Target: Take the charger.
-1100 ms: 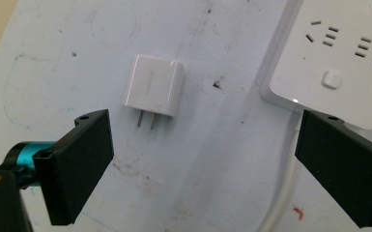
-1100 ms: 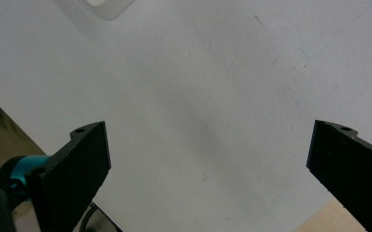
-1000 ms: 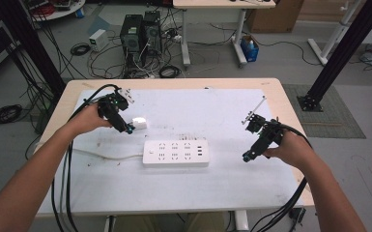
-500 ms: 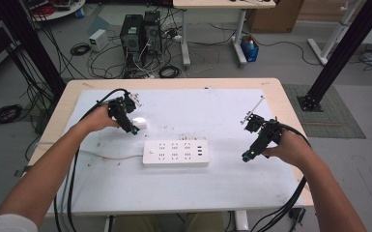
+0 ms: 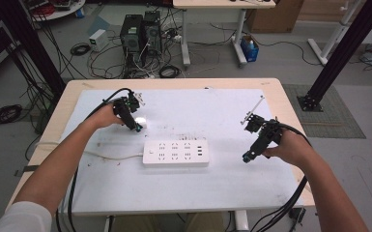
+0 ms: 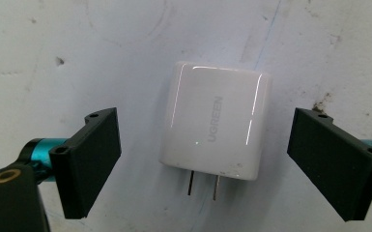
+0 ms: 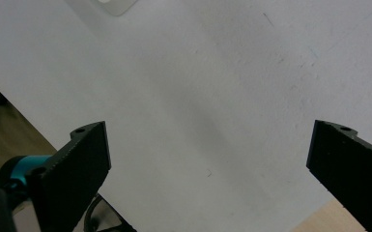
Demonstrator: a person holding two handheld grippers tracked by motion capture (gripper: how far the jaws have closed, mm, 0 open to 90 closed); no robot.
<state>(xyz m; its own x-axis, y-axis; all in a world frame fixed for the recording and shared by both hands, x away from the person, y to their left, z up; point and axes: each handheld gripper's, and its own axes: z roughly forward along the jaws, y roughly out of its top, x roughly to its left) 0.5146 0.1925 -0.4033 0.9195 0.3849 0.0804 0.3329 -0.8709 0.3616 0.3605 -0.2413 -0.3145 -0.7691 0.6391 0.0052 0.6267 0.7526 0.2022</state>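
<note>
Left tongs [image 6: 200, 159] moved in from the counter's [image 5: 232, 188] left edge over the last second, now poised over the white charger [image 6: 216, 121]; jaws apart, straddling it, not touching; charger flat on the counter, prongs toward the camera, just behind and left of the power strip [image 5: 175, 153]; likely about to close for a pickup. Right tongs [image 5: 247, 157] unmoved near the right side, jaws apart, holding nothing.
</note>
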